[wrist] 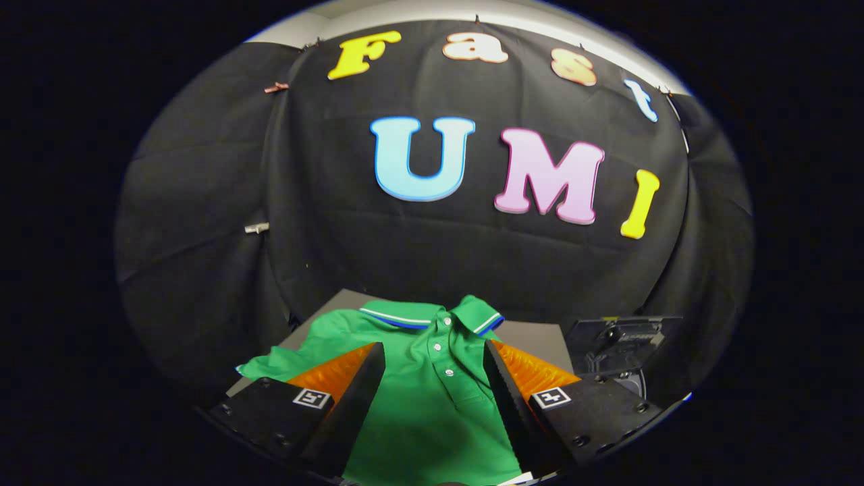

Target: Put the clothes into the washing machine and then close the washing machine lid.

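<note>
One green cotton polo shirt [432, 378] with a striped collar lies flat on the grey table [533, 335], its button placket running between the gripper [434, 361] jaws, which stand wide apart and hold nothing. Beyond the right jaw sits a dark machine [621, 337], likely the washer. Judging by this, the pick-up step is in hand; next, the jaws need to lower and pinch the fabric.

Recording booth: black cloth wall [202, 202] draped behind small grey table [533, 337]
</note>
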Motion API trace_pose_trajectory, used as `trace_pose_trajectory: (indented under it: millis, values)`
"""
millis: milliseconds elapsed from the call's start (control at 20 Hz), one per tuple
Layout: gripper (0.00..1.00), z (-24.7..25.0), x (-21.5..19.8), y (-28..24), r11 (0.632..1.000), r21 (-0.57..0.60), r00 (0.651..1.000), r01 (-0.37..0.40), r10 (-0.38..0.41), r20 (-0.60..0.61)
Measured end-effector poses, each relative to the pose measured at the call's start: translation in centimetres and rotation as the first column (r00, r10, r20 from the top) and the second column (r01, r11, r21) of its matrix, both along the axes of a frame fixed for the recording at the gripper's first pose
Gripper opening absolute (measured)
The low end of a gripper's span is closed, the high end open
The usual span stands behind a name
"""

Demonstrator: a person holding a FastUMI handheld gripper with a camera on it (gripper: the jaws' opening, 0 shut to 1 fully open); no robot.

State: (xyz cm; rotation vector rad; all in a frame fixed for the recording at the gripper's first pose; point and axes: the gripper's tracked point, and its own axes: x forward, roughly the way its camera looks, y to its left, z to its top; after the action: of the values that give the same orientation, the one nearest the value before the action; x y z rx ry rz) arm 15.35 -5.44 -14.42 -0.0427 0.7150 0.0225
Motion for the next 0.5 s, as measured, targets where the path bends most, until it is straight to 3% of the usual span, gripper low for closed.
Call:
trace_pose_trajectory:
  millis: [100,150,200,300,350,500]
  values:
    - [0.92,-3.5,-1.0,-0.7,0.999,0.019,0.985,0.035,-0.031,-0.171]
    - [0.92,-6.2,-2.3,-0.8,0.999,0.032,0.959,0.044,-0.034,-0.281]
    - [0.92,-7.0,-2.2,-1.0,0.999,0.027,0.953,0.022,-0.012,-0.303]
    - [0.95,-11.3,-2.6,-1.5,1.0,0.007,0.963,-0.031,0.032,-0.267]
    - [0.93,-11.4,-2.1,-1.7,0.999,0.026,0.982,-0.033,0.038,-0.185]
    - [0.92,-11.8,-3.6,-2.1,0.997,0.037,0.989,-0.072,0.077,-0.126]
